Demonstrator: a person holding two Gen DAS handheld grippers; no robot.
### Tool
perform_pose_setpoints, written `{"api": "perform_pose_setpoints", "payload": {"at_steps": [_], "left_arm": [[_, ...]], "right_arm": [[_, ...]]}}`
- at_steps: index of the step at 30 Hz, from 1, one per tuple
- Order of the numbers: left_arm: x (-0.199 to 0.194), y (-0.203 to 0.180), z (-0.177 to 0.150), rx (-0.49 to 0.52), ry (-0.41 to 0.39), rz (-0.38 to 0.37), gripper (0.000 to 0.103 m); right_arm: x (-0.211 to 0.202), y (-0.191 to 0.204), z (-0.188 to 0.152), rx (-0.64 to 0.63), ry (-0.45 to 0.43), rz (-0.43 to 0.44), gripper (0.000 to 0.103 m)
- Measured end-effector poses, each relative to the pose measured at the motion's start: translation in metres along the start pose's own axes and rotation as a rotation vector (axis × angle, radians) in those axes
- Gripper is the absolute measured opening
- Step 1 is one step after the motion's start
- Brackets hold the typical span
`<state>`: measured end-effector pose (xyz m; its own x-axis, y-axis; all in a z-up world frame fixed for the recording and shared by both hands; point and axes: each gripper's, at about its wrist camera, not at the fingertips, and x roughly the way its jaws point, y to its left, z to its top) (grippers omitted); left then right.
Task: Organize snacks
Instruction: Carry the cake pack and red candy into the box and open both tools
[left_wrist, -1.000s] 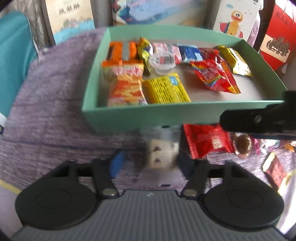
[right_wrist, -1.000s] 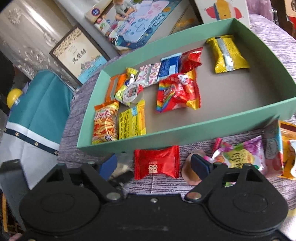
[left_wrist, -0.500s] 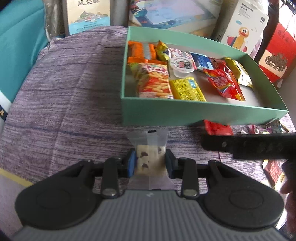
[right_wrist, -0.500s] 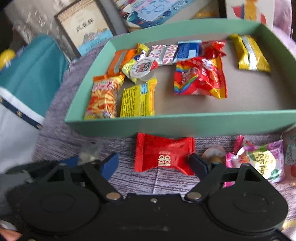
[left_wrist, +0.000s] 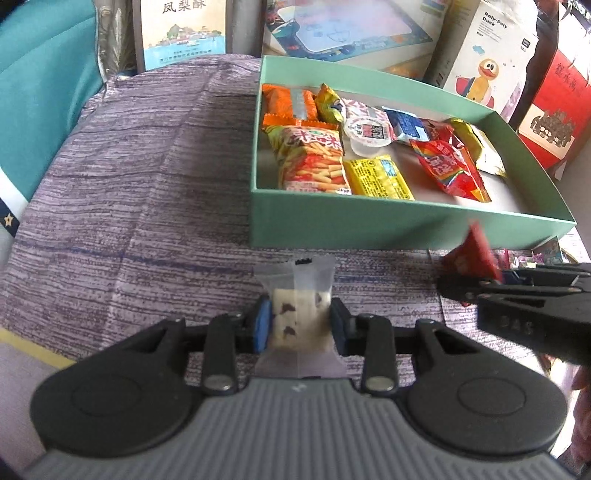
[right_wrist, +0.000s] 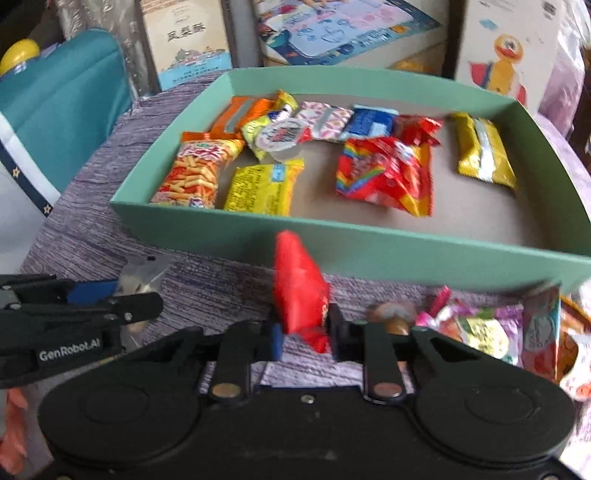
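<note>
I am working over a table draped in a purple striped cloth (left_wrist: 129, 206), with a teal chair back (left_wrist: 40, 85) at its far left edge. Picture boxes are leaning behind it: a pale one with a landscape (left_wrist: 183, 31), a white one showing a duck (left_wrist: 487, 55), and a red one (left_wrist: 554, 107) on the far right. A shallow green box (left_wrist: 388, 225) is sitting on the cloth, already holding a fries packet (left_wrist: 310, 158), a yellow packet (left_wrist: 380, 177), a rainbow-striped red bag (left_wrist: 454, 170), a gold packet (right_wrist: 484, 151) and a small sealed cup (left_wrist: 369, 134).

My left tongs (left_wrist: 297, 325) are clenching a clear-wrapped white nougat (left_wrist: 299, 314) squarely between the pads, just in front of the box's near wall. My right tongs (right_wrist: 304, 334) are closing on a red wrapped candy (right_wrist: 299, 288), which is standing upright between the pads, pinched at its lower end, also just short of the near wall. More loose snacks (right_wrist: 480, 332) are lying on the cloth to the right of it.
</note>
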<state>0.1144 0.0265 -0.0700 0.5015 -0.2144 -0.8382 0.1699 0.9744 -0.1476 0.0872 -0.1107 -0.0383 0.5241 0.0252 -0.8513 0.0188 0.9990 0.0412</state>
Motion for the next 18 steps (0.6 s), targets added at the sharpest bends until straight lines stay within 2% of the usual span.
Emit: {"api": "perform_pose_setpoints", "payload": {"at_steps": [10, 14, 18], "left_arm": [[-0.019, -0.013, -0.006, 0.008, 0.019, -0.034, 0.033], [-0.037, -0.027, 0.004, 0.034, -0.011, -0.067, 0.033], [-0.048, -0.047, 0.025, 0.081, -0.060, -0.084, 0.033]], "right_arm": [[-0.028, -0.028, -0.012, 0.116, -0.017, 0.094, 0.017], [-0.049, -0.041, -0.007, 0.166, -0.053, 0.148, 0.017], [-0.064, -0.058, 0.013, 0.215, -0.095, 0.193, 0.017]]}}
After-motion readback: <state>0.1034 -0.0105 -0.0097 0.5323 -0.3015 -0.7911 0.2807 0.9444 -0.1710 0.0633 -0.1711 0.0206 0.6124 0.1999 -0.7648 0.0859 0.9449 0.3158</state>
